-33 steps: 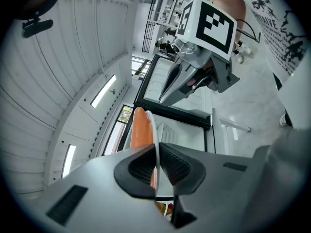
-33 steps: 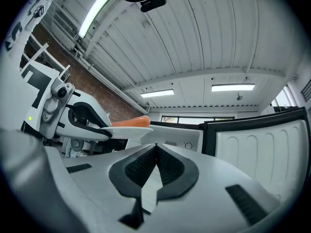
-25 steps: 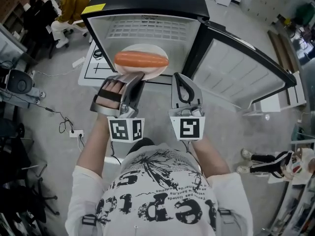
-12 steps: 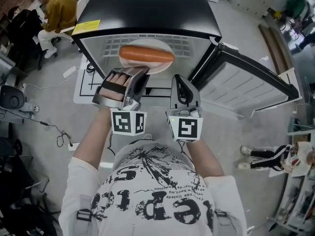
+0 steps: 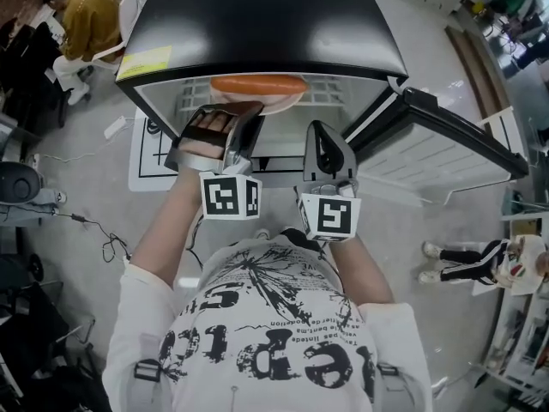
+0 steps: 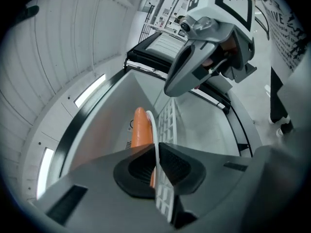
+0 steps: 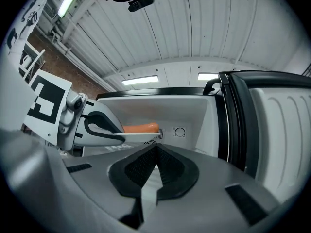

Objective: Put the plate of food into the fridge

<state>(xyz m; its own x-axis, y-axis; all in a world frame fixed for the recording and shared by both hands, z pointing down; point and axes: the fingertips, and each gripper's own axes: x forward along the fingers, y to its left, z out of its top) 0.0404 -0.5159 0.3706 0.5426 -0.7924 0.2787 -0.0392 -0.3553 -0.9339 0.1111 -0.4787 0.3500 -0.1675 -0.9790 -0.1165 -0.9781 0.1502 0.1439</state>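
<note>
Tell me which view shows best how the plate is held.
The left gripper view: the plate is edge-on, its rim pinched by the left gripper. In the head view the fridge top partly hides it; the right gripper view shows it small, side-on.

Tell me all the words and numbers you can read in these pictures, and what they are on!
No text reads clearly.
Yellow sticker on top of the fridge: print too small to read.
Shirt: big black letters, upside down and warped; I can't tell what they spell.
Marker cubes: black-and-white square patterns, no words.
Dial on the fridge's back wall: marks too small to read.
</note>
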